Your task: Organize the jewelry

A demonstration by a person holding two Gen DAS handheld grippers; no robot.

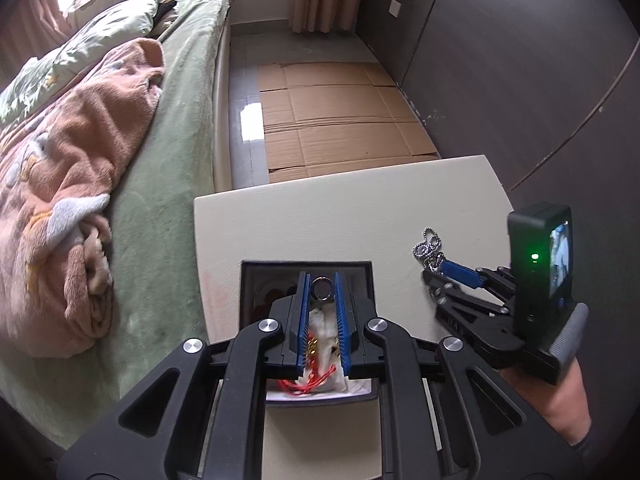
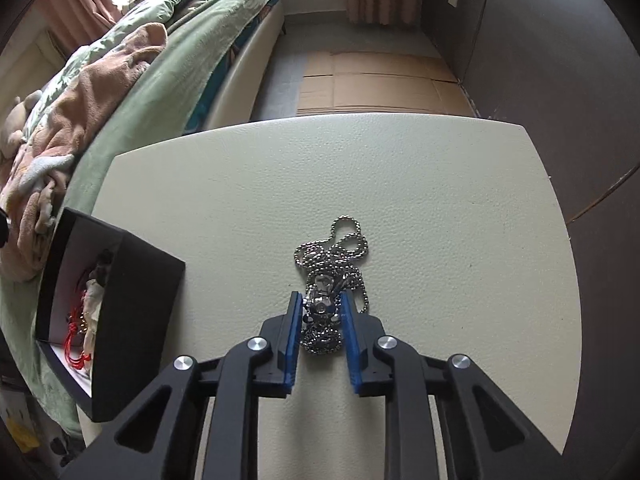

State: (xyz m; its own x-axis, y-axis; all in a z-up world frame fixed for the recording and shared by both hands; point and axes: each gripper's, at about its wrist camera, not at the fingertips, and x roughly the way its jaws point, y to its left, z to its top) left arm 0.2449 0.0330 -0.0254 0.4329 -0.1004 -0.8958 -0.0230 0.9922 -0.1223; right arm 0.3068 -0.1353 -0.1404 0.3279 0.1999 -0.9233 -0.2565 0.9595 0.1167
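The right gripper (image 2: 320,312) is nearer: its narrowed fingers (image 2: 294,320) straddle the heaped necklace (image 2: 332,272) beside the box (image 2: 136,280); left gripper (image 1: 322,292) pinches a ring (image 1: 321,288) above the box.

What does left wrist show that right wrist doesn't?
Left wrist only: a small silver ring pinched between the left gripper pads above the box, and the right gripper's body with its green-lit camera unit.
Right wrist only: the shiny metal pendant on the necklace, sitting between the right gripper's blue pads.
Both: the cream textured tabletop, silver ball-chain necklace, open black box with red cord inside.
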